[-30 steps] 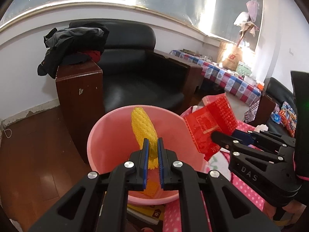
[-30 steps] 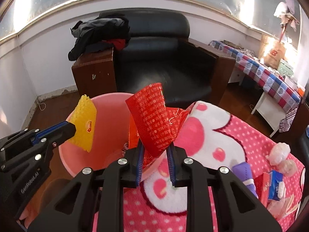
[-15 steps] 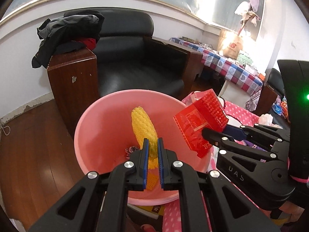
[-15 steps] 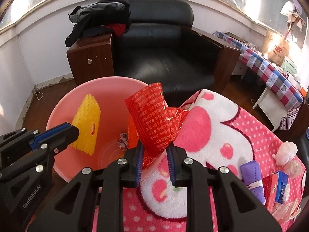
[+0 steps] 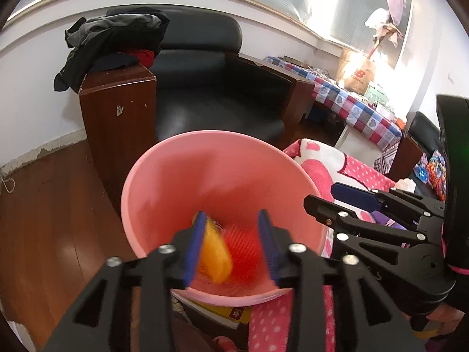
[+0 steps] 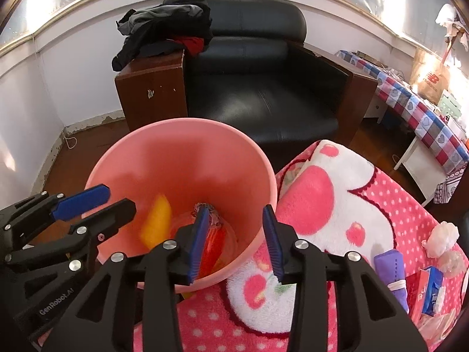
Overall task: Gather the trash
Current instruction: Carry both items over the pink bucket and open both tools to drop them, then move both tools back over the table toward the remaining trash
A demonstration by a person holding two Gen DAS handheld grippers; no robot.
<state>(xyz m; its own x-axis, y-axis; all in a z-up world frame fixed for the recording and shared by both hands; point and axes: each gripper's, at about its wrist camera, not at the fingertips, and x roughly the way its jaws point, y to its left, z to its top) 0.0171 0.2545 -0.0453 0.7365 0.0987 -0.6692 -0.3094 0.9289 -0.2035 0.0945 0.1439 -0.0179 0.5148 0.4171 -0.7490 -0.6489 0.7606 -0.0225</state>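
- The blanket (image 6: 337,205) is lying just beside the bucket (image 6: 181,135), with more trash (image 6: 442,239) waiting at its far edge
- The bucket is taking both pieces: yellow net (image 6: 156,224) and red wrapper (image 6: 215,245), blurred, are dropping inside
- Left gripper (image 5: 231,243) and right gripper (image 6: 236,243) have just been opening; both are hanging released, nothing between the pads
- Risk: the grippers are crowding the rim, so pulling away carelessly could be tipping the bucket

Left gripper (image 5: 231,234) just opening, yellow wrapper (image 5: 215,259), red wrapper (image 5: 243,248) inside pink bucket (image 5: 176,182)
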